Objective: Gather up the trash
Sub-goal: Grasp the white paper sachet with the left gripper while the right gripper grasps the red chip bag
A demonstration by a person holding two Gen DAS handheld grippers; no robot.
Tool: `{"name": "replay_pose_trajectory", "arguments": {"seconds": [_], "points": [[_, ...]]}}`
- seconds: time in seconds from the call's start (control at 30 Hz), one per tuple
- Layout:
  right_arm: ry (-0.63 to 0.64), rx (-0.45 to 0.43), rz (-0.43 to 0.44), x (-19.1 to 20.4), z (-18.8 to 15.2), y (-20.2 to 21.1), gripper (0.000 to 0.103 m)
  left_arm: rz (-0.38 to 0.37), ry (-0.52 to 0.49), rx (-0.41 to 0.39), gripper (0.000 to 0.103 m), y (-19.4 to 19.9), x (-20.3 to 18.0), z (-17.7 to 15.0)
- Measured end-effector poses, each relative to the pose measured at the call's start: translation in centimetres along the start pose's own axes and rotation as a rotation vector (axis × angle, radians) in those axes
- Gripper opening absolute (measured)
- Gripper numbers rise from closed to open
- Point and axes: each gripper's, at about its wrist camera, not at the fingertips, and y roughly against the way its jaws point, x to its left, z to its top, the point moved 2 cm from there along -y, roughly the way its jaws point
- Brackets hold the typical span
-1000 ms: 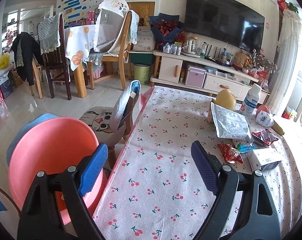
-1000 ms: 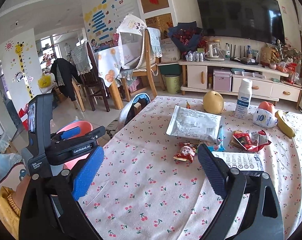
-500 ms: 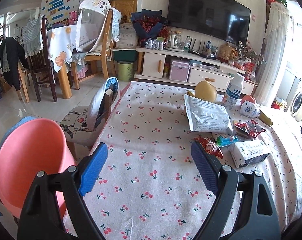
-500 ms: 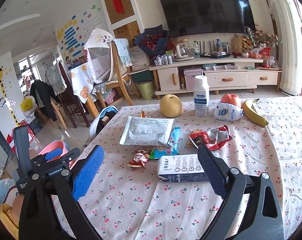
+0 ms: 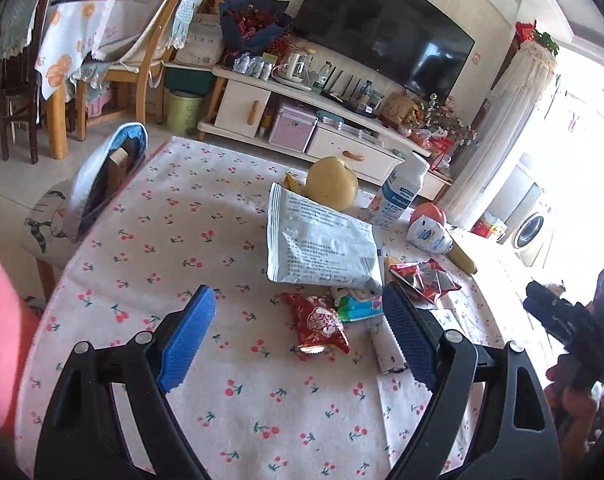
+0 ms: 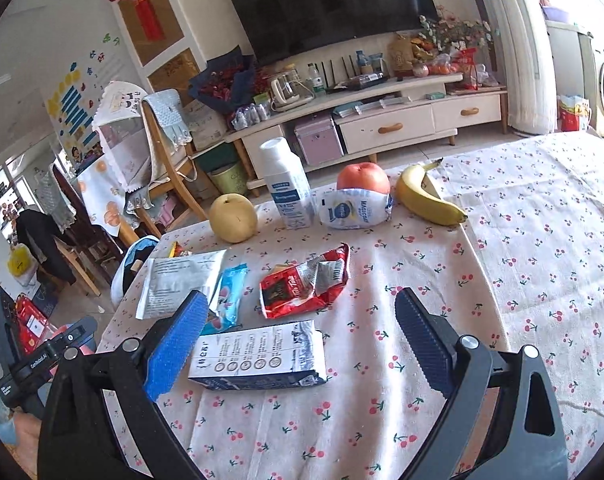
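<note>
Trash lying in a loose cluster mid-table on a cherry-print cloth:
- flattened milk carton, white card with a dark blue edge, lying on its side just in front of the right gripper
- crumpled red foil wrapper, shiny, sitting just behind the carton
- small red snack packet, glossy, lying between the left gripper's fingers in view
- blue-and-pink wrapper, slim, lying beside a large flat white printed bag

Left gripper: hovering above the cloth, ribbed blue pads standing wide apart, gripping nothing
Right gripper: jaws likewise standing wide, nothing between the pads

Standing behind the trash: round yellow pear, white plastic bottle, apple, white soft pouch, curved banana
</note>
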Motion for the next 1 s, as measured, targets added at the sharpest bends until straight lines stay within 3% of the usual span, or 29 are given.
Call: {"name": "replay_pose_trajectory", "arguments": {"seconds": [0.43,0.57,0.67,0.83,0.87,0.93,1.0], "points": [[0.099,0.180,0.017,-0.8,0.5,-10.0,0.094,-0.088,0.153,0.075,0.085,-9.1,1.8,3.1],[0.085,0.215,0.027,-1.3,0.8,-12.1,0.094,-0.111,0.158,0.112,0.075,-10.3,1.5,2.8],[0.044,0.242,0.053,-1.9,1.0,-13.6,0.094,-0.129,0.148,0.129,0.073,-10.8,0.8,2.5],[0.016,0.255,0.099,-1.8,0.9,-14.5,0.094,-0.138,0.119,0.150,0.049,-11.1,-0.4,2.1],[0.020,0.255,0.099,-1.7,0.8,-14.5,0.089,-0.134,0.116,0.161,0.045,-11.3,-0.5,1.8],[0.020,0.262,0.106,-1.6,0.7,-14.8,0.067,-0.136,0.120,0.168,0.042,-11.5,-0.5,1.6],[0.010,0.258,0.108,-1.6,0.7,-14.8,0.053,-0.137,0.127,0.158,0.037,-11.4,-0.5,1.4]]}}
